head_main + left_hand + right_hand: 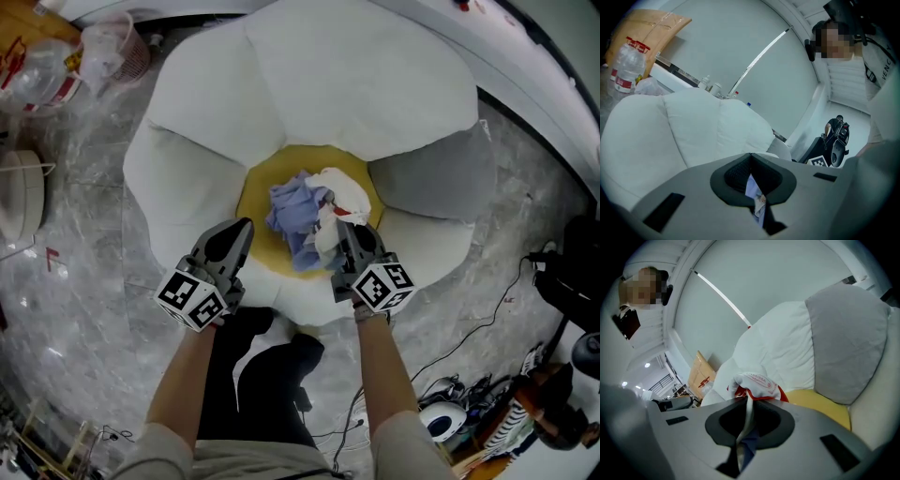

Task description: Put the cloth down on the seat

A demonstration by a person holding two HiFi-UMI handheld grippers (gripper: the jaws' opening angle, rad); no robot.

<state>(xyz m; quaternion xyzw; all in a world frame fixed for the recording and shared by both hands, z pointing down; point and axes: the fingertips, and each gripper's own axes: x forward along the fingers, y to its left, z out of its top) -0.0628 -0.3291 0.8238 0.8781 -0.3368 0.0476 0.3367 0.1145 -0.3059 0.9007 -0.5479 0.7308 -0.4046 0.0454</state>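
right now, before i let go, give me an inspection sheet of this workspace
surface: flower-shaped seat, white petals, one grey, yellow centre partly bare.
job's things: blue cloth and white and red cloth bunched together over the yellow centre.
clutter: plastic bottles and crumpled clear plastic on the floor beyond the seat.
tools: left tool shut on the blue cloth; right tool shut on the white and red cloth.
cables: cables tangled on the floor at lower right.
surroundings: marbled grey floor; dark equipment at right.
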